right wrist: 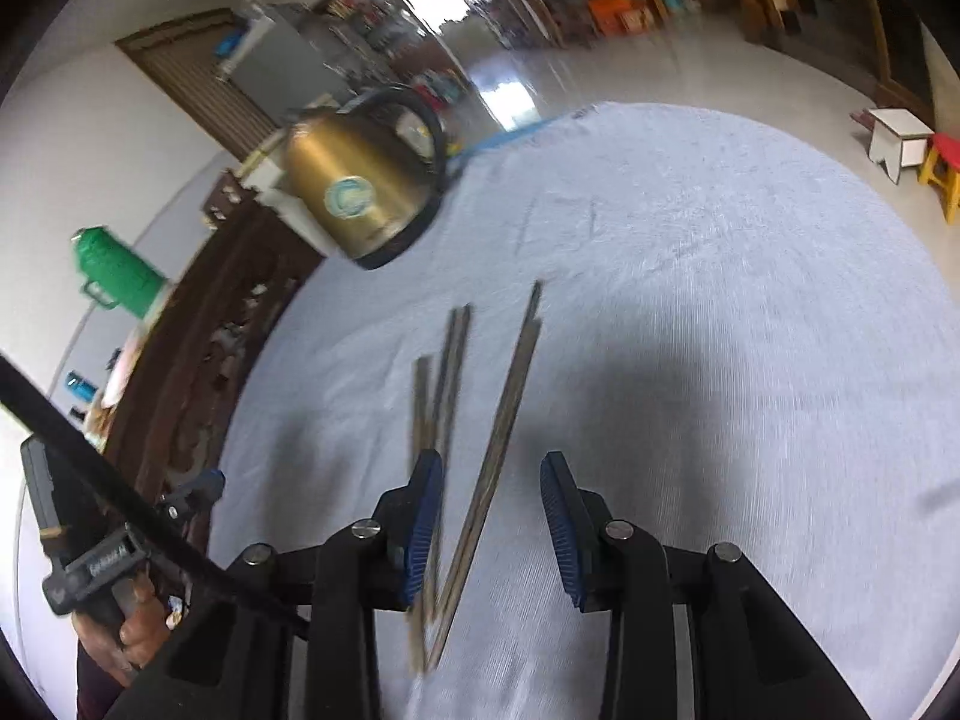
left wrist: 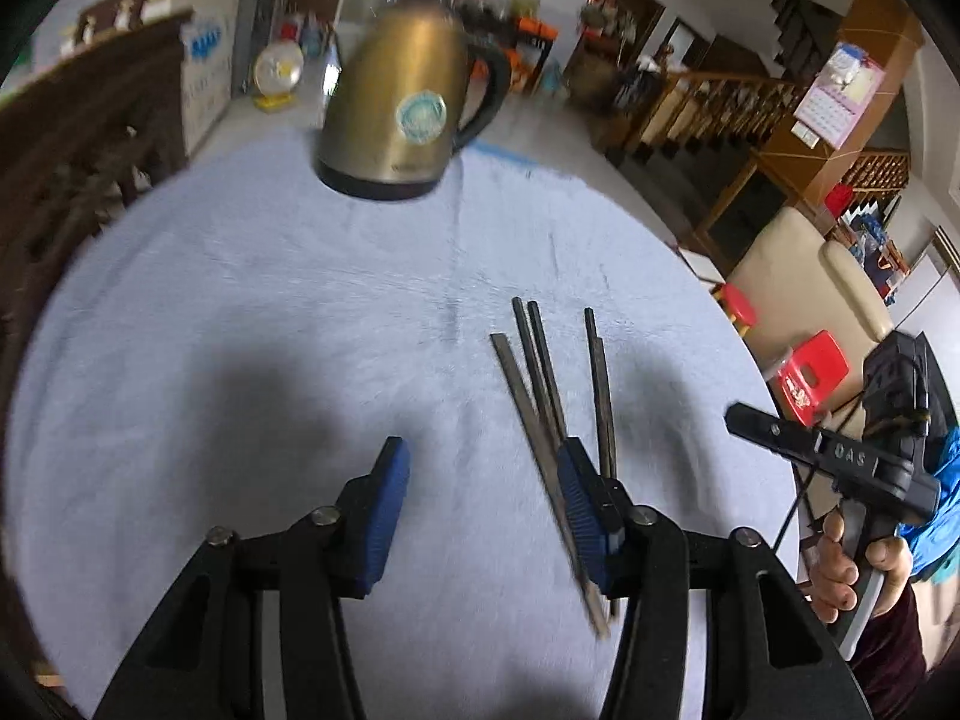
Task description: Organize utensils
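Several dark chopsticks (left wrist: pixel 534 384) lie on the pale blue cloth (left wrist: pixel 240 300), fanned out in a group of three and a pair. In the left wrist view my left gripper (left wrist: pixel 483 510) is open above the cloth. Its right pad (left wrist: pixel 582 510) hangs over the group of three, and nothing sits between the pads. In the right wrist view, which is blurred, my right gripper (right wrist: pixel 492 522) is open. The pair of chopsticks (right wrist: pixel 510 402) runs on the cloth beneath the gap between its pads, untouched. The other chopsticks (right wrist: pixel 444 378) pass under its left pad (right wrist: pixel 423 528).
A brass-coloured kettle (left wrist: pixel 396 114) (right wrist: pixel 360 192) stands at the far side of the round table. A dark carved wooden chair (left wrist: pixel 72 150) (right wrist: pixel 198 360) is on the left. A hand (left wrist: pixel 840 564) holds the other gripper's handle at the right edge. A red stool (left wrist: pixel 810 372) stands on the floor.
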`<state>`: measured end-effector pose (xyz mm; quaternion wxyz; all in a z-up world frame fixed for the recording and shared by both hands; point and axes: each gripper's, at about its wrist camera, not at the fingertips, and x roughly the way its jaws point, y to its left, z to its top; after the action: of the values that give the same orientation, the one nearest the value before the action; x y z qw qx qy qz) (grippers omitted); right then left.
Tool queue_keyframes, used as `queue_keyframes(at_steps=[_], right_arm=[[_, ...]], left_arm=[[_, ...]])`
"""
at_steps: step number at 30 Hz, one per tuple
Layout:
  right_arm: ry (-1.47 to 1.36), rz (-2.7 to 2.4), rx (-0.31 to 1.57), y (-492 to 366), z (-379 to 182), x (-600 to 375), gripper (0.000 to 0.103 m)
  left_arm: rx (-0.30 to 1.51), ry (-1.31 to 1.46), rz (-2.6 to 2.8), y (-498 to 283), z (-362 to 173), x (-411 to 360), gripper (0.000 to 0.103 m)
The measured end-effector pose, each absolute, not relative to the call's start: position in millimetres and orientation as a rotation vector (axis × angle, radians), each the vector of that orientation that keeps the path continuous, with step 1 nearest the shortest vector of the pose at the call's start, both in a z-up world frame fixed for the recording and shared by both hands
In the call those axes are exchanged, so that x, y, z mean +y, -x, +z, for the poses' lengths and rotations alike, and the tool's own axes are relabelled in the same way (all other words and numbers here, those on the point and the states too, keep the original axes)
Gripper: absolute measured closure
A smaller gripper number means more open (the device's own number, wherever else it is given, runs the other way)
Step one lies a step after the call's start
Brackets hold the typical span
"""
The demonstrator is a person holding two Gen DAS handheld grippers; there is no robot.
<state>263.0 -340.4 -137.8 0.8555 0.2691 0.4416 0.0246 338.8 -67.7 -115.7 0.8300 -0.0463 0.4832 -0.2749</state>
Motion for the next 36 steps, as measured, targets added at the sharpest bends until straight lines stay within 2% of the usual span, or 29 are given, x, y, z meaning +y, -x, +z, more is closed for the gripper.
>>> queue_keyframes(at_steps=[5, 13, 14, 15, 16, 17, 18, 28, 29, 31, 32, 36], right_arm=[[-0.538, 0.019, 1.028, -336, -154, -347, 0.065], [-0.450, -0.097, 1.137, -419, -190, -340, 0.066], [-0.436, -0.104, 1.149, -423, -193, -339, 0.069], [-0.419, -0.112, 1.170, -429, -197, -336, 0.078], [-0.392, -0.123, 1.183, -432, -200, -332, 0.080], [-0.342, -0.136, 1.175, -433, -199, -327, 0.090], [-0.321, -0.128, 1.187, -433, -200, -323, 0.094], [-0.440, 0.012, 0.962, -369, -166, -346, 0.095], [-0.449, 0.025, 0.941, -360, -162, -349, 0.095], [-0.468, 0.047, 0.906, -346, -156, -354, 0.095], [-0.481, 0.052, 0.892, -336, -152, -358, 0.095], [-0.520, 0.056, 0.886, -315, -153, -367, 0.095]], left_arm=[[1.136, 0.099, -0.589, -375, -148, -103, 0.070], [1.192, 0.113, -0.593, -400, -167, -109, 0.071], [1.193, 0.108, -0.589, -403, -168, -110, 0.071], [1.196, 0.108, -0.587, -406, -168, -110, 0.071], [1.197, 0.108, -0.587, -408, -168, -111, 0.071], [1.197, 0.101, -0.585, -409, -168, -114, 0.071], [1.196, 0.096, -0.587, -410, -168, -117, 0.071], [1.210, 0.041, -0.594, -413, -184, -158, 0.071], [1.210, 0.040, -0.589, -414, -186, -161, 0.072], [1.185, 0.034, -0.578, -414, -188, -163, 0.082], [1.178, 0.028, -0.577, -414, -189, -163, 0.091], [1.134, -0.022, -0.598, -406, -188, -160, 0.097]])
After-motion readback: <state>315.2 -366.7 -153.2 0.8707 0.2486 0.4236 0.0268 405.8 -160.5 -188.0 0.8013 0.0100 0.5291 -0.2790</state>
